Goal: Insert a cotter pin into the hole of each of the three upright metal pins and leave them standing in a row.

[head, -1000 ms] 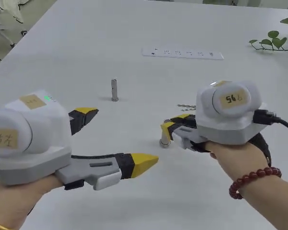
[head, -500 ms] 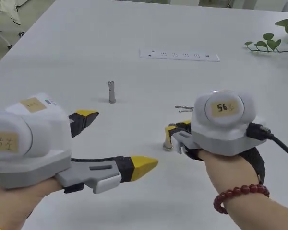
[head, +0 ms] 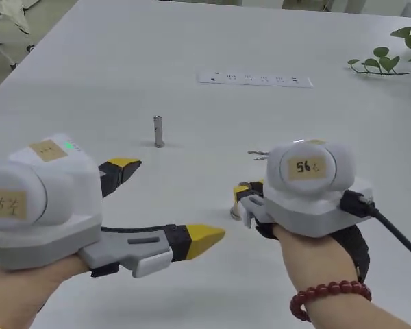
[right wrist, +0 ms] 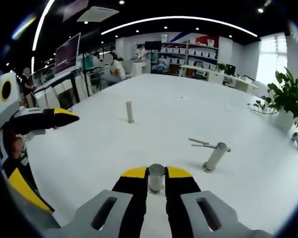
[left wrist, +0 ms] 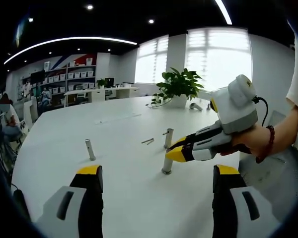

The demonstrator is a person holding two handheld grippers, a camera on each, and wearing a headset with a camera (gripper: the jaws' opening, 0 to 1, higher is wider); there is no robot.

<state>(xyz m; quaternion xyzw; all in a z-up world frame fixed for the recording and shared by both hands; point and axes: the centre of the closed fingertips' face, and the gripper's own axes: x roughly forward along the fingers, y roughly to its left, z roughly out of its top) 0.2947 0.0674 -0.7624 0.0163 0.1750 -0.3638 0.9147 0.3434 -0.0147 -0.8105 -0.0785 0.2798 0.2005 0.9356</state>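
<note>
White desk: right claw clamped one upright metal pin; left claw gaped wide, empty; second pin stood far left.

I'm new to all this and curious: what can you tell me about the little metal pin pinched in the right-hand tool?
The metal pin is a short, dull-silver cylinder with a slightly wider foot. It stands upright on the white table, foot down. The right tool is shut on its upper part, with one yellow-tipped jaw on each side. Its top end looks flat.
</note>
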